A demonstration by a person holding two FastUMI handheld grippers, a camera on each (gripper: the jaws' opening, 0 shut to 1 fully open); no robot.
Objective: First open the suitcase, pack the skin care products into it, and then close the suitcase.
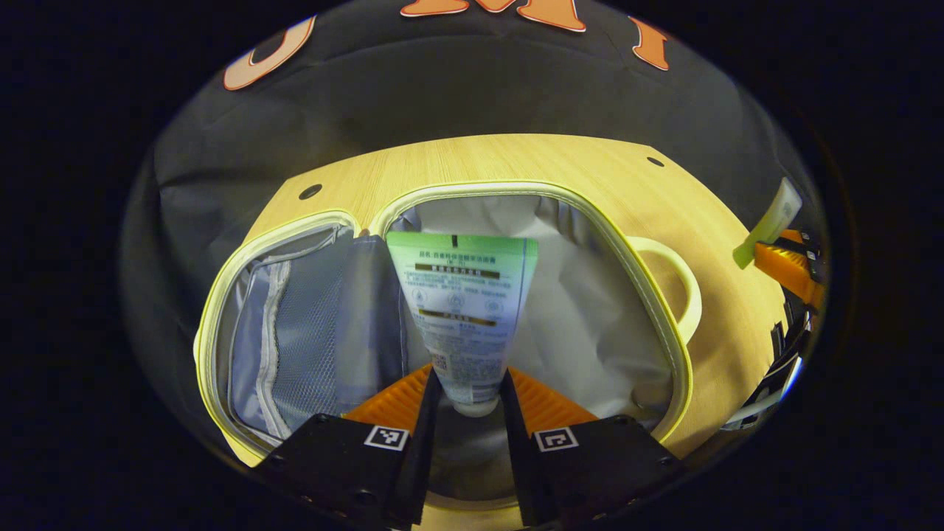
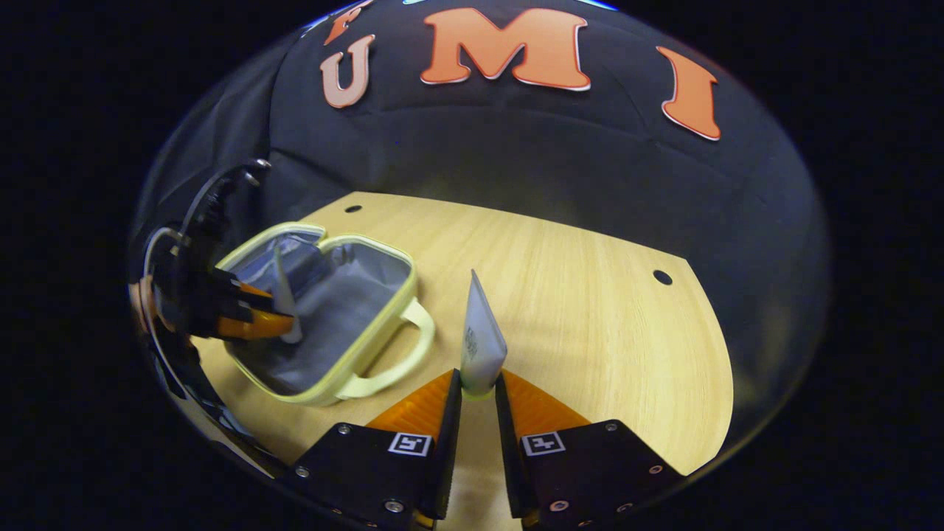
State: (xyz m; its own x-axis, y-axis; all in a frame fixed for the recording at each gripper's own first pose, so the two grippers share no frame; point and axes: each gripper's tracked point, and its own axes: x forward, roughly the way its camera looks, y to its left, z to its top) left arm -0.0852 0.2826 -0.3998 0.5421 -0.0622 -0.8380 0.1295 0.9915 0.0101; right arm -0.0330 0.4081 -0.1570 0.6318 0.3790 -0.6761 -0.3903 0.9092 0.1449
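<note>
Suitcase [image 1: 664, 324] lies open on the wooden desk [image 1: 516, 158], with its pale yellow rim and gray inside showing. Left gripper [image 1: 472, 394] has its jaws closed tight on a green and white tube [image 1: 461, 302], held over the open case. Right gripper [image 2: 478, 391] has its jaws closed on a thin white tube [image 2: 481, 343], which stands up over the desk just beside the suitcase handle [image 2: 402, 354].
</note>
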